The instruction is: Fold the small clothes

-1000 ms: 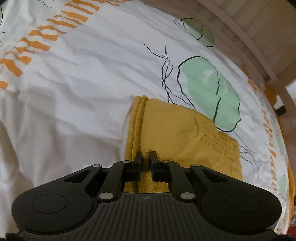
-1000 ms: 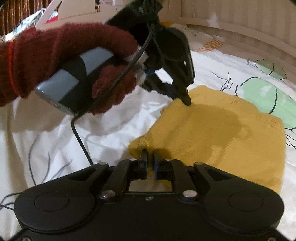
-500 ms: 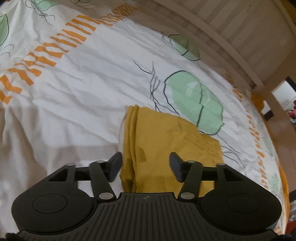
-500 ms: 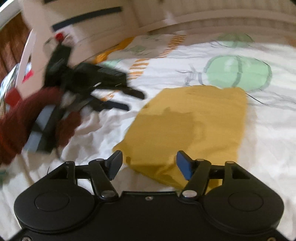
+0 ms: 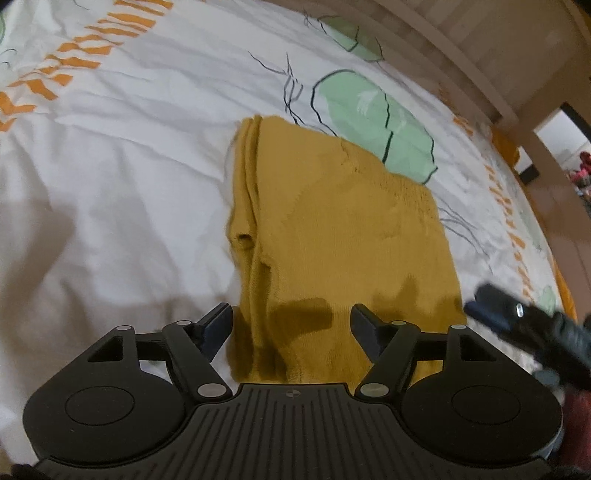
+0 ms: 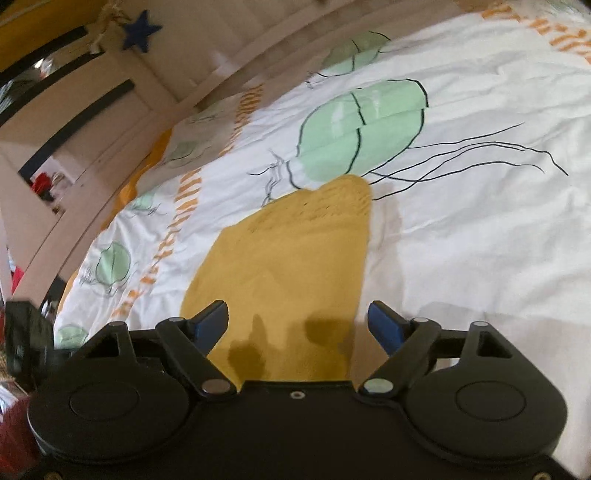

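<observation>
A mustard-yellow knitted garment (image 5: pixel 332 236) lies folded flat on the white patterned bed sheet (image 5: pixel 110 177), its stacked edges showing along its left side. My left gripper (image 5: pixel 291 325) hovers over its near end, jaws opening, nothing pressed between the pads. In the right wrist view the same garment (image 6: pixel 291 254) lies ahead of my right gripper (image 6: pixel 297 325), whose jaws are also opening above the cloth and grip nothing. A blurred right-gripper fingertip (image 5: pixel 491 306) enters the left wrist view at the right.
The sheet (image 6: pixel 461 221) carries green leaf prints and orange stripes. A pale wooden bed frame (image 5: pixel 480 62) runs along the far side. Cupboard doors with a blue star (image 6: pixel 142 29) stand beyond the bed. A red sleeve (image 5: pixel 576 424) shows at the lower right.
Both grippers, shut on the garment's near edge a second ago, have opened and let it go. The right gripper has rolled and swung sideways; the left drew back slightly.
</observation>
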Demonstrator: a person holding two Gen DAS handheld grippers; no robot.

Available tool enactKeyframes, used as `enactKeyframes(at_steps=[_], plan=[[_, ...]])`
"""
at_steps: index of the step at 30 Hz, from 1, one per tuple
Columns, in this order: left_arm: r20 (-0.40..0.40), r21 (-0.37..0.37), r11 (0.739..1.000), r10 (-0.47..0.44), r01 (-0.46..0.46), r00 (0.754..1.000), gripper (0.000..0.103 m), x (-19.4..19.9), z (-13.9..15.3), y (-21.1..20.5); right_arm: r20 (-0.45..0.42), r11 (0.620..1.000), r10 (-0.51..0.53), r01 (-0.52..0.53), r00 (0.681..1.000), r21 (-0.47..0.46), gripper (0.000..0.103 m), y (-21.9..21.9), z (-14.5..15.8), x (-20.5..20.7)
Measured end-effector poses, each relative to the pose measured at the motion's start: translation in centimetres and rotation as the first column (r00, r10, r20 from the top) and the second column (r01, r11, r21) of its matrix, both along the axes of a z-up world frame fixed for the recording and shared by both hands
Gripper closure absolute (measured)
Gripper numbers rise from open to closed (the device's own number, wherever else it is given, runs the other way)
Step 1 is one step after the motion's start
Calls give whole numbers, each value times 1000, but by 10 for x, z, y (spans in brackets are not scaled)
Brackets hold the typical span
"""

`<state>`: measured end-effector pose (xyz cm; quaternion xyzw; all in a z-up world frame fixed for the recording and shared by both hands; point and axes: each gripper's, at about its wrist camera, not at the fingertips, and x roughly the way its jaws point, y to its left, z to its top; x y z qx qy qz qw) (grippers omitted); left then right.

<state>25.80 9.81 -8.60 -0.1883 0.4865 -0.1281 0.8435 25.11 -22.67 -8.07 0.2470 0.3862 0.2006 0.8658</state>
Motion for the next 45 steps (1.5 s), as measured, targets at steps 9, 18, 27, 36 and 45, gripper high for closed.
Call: enactKeyframes(at_steps=[9,18,27,36,45], plan=[[-32,6,1000,-30,30,999,31,16,-11,-15,-57,999,20,-18,998,35,18,3,-15,42],[-38,13,999,-42,43,998,28,22,-13,-20,-77,995,47,-40,996,93,13,13,-31,70],[-34,58,995,-73,75,997,27,25,-13,-29,-60,992,72,-66,996,103,0,22,-33,80],[-4,20,998,-67,67,998,73,23,-11,-24,-73,993,97,-91,993,71,23,20,-29,78],[-5,-97,989,-115,113,993,88,13,0,-25,-103,997,73,-72,992,15,63,9,-16,63]])
